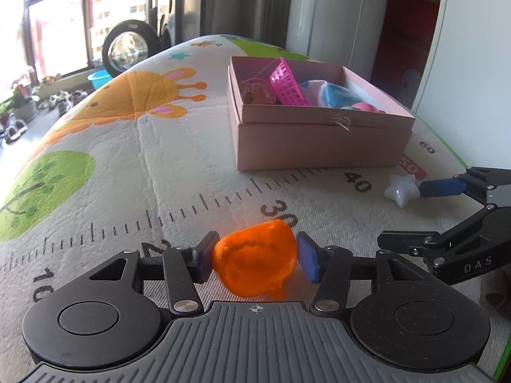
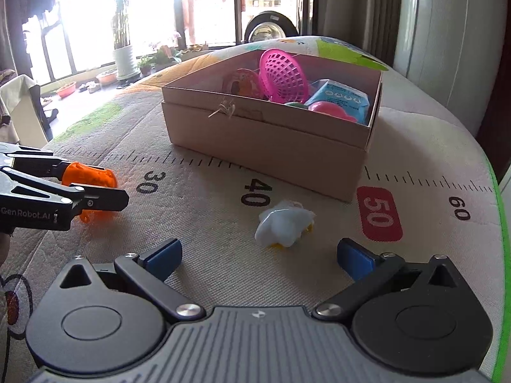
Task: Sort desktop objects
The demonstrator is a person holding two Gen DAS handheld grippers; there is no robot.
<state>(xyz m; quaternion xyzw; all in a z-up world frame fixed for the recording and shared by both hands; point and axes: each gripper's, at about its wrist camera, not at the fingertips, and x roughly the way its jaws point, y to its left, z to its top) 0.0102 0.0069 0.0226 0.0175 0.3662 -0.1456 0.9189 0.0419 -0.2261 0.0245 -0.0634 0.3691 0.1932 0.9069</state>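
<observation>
Pink cardboard box (image 1: 322, 140) sits on the play mat (image 1: 134, 146), holding a pink mesh basket (image 2: 282, 75), a blue packet (image 2: 343, 95) and pink balls (image 2: 329, 108). Before the box, the left gripper (image 1: 255, 258) clamps an orange toy (image 1: 255, 266); the right gripper (image 2: 258, 257) stands apart, a white star toy (image 2: 284, 225) just ahead of its fingers.

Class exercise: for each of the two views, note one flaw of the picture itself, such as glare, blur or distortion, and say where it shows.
Left wrist view: fisheye bends the play mat into a dome, and the orange toy in the left gripper looks soft. Right wrist view: the window is blown out to white glare, and the white star toy ahead of the open right gripper loses surface detail.
</observation>
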